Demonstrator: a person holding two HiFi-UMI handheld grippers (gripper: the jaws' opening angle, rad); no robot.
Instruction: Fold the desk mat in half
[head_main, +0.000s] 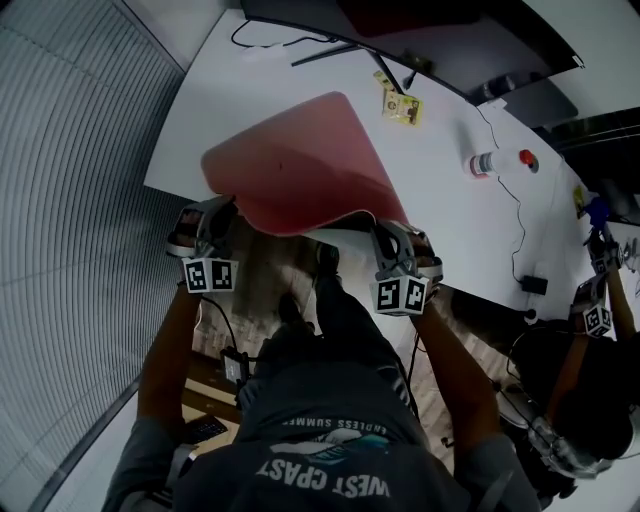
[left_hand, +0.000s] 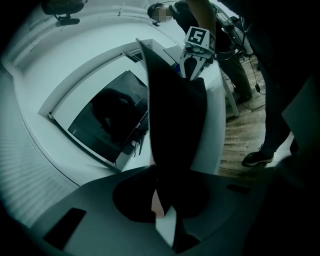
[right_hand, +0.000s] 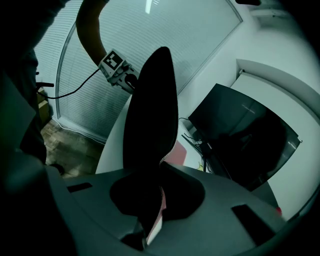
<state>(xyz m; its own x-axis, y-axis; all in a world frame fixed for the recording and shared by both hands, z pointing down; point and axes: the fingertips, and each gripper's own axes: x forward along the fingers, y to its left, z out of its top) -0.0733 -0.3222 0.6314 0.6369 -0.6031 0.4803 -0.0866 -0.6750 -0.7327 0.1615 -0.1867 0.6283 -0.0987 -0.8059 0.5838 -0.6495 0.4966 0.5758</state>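
Observation:
The pink desk mat (head_main: 300, 170) lies on the white table (head_main: 450, 220), its near edge lifted off the surface and curling up. My left gripper (head_main: 224, 212) is shut on the mat's near left corner and my right gripper (head_main: 386, 230) on its near right corner. In the left gripper view the mat's dark underside (left_hand: 172, 115) rises from the shut left gripper (left_hand: 162, 215), with the right gripper (left_hand: 196, 50) at its far end. In the right gripper view the mat (right_hand: 152, 110) stands up from the shut right gripper (right_hand: 152, 220), and the left gripper (right_hand: 117, 67) holds the other corner.
A dark monitor (head_main: 400, 20) stands at the table's far edge with cables beside it. A yellow packet (head_main: 402, 105), a white bottle (head_main: 485, 162) and a red disc (head_main: 528, 160) lie right of the mat. Another person's arm (head_main: 597, 318) is at the far right.

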